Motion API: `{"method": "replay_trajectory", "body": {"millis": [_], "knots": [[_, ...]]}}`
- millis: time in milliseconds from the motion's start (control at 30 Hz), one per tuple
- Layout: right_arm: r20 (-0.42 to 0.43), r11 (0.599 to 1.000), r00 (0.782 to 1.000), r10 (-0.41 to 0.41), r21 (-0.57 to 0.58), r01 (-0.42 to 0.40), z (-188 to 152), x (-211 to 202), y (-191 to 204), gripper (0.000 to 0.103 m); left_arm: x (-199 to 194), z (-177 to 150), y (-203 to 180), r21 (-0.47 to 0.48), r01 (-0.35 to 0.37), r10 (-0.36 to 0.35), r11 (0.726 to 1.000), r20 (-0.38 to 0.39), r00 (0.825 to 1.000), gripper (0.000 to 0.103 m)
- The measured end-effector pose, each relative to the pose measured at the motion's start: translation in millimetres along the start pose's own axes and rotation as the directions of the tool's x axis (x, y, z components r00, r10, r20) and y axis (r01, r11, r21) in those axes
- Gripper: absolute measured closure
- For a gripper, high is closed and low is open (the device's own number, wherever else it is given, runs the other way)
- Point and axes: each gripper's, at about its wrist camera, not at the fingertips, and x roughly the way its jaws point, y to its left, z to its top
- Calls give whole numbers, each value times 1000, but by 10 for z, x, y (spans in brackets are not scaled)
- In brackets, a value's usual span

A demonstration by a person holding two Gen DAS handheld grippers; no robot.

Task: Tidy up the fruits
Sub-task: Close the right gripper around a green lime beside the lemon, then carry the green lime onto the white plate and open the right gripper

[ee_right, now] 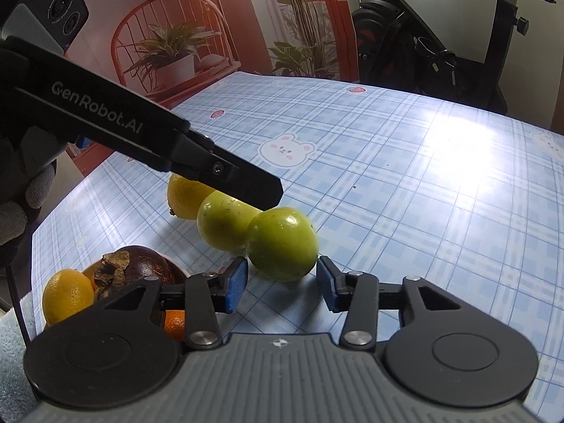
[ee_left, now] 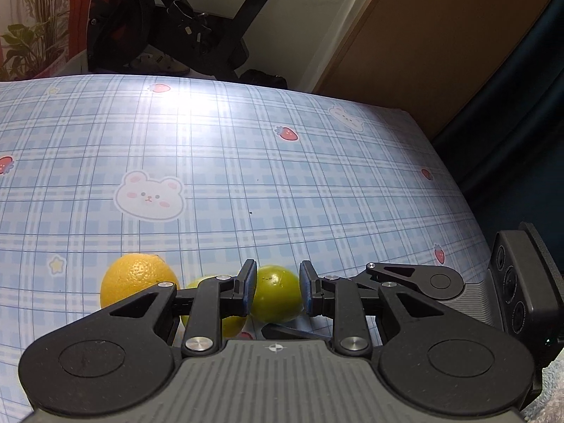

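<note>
Closest to the lens in the right wrist view, the right tool has its blue pads spread apart with nothing between them. Just beyond the pads a round green fruit sits on the surface, near them but not pinched.

That fruit is the nearest in a row of three. It touches a second green fruit, and behind that lies a yellow citrus. The left tool reaches in from the upper left above the row and hides part of the two farther fruits.

In the left wrist view, the left tool's jaws are drawn close together, leaving only a narrow gap. The nearest green fruit shows through that gap. From here it could pass for gripped, but the other view shows the tip above the row, clamping nothing. The tool's linkage covers most of the second green fruit.

At the lower left of the right wrist view is a separate heap: a yellow lemon, a dark brown fruit with a dried leafy cap, and a small orange. The right tool's body hides their lower halves, so what they rest on cannot be seen. A pale blue towel is cut off at the edge, and a gloved hand shows only partly.

The surface carries a blue plaid cover with bears and strawberries, washed out by glare in one patch.
</note>
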Motion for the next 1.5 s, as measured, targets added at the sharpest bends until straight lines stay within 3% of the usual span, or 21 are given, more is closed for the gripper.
{"method": "replay_trajectory", "body": {"millis": [200,467,800,1100,1500], "knots": [[14,1000,1000,10,18,-10,-10,-7,-16,59,137,34,20,-28,11,-11,1000,-27,1000,75],[28,999,999,21,43,-23,-35,-31,-58,58,289,34,30,-10,-10,10,1000,-52,999,67],[51,999,999,14,48,-16,-33,-117,-40,60,279,52,50,-28,16,-17,999,-46,999,67],[71,1000,997,8,19,-9,17,-403,137,60,-136,-29,-96,-25,38,-39,999,-7,999,67],[101,1000,995,-1,-30,4,-88,-883,852,60,-896,-491,-234,2,46,-46,999,54,997,67]]}}
